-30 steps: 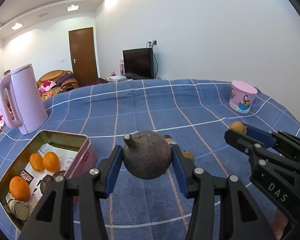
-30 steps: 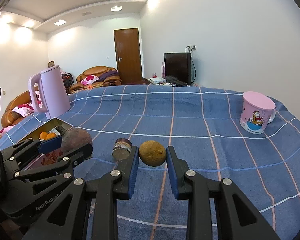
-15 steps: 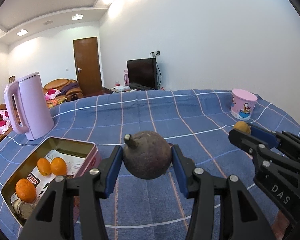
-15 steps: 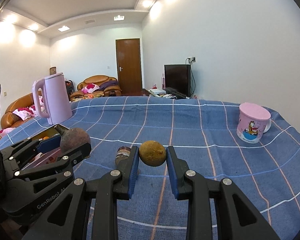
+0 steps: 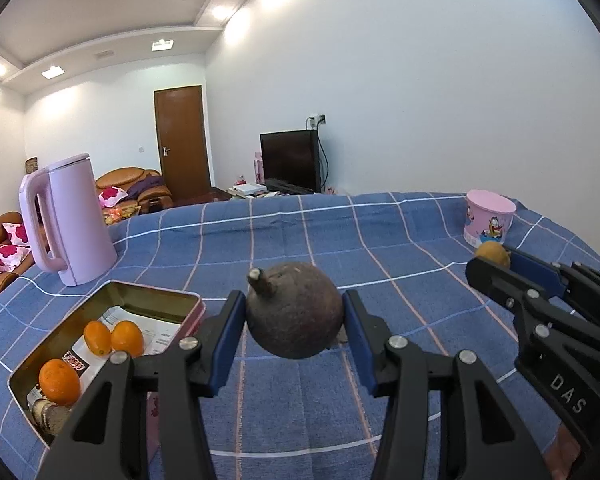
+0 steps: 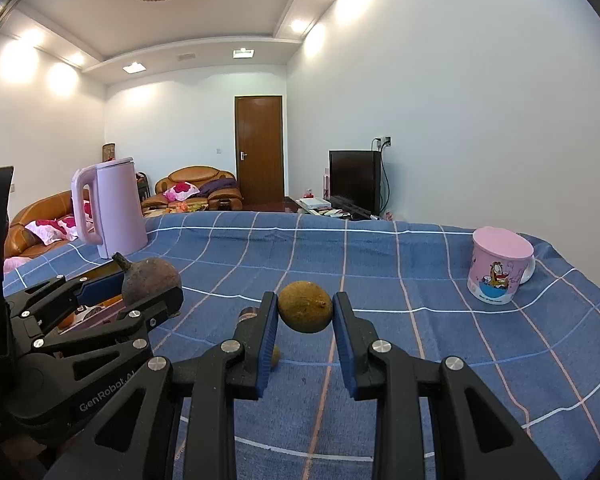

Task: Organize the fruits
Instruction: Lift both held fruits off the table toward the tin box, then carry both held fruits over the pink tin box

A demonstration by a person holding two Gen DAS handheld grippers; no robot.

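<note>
My left gripper [image 5: 294, 314] is shut on a round dark brown fruit [image 5: 296, 312] with a short stem, held above the blue checked cloth. My right gripper [image 6: 305, 312] is shut on a small yellow-brown fruit [image 6: 305, 307], also off the cloth. Each gripper shows in the other's view: the right gripper [image 5: 494, 258] at the right edge, the left gripper [image 6: 150, 286] at the left. An open pink tin [image 5: 156, 294] lies at lower left and holds three oranges [image 5: 59, 381] and some brown pieces. A small dark fruit [image 6: 247, 314] and another small one sit on the cloth behind my right fingers.
A pink kettle [image 5: 70, 220] stands at the back left of the table beyond the tin. A pink cartoon mug [image 6: 498, 268] with a lid stands at the right. The blue checked cloth [image 6: 380, 256] covers the table; sofas, a door and a television lie beyond.
Both views have tilted upward a little, so the table sits lower in the frames. Both fruits stay gripped and held above the cloth.
</note>
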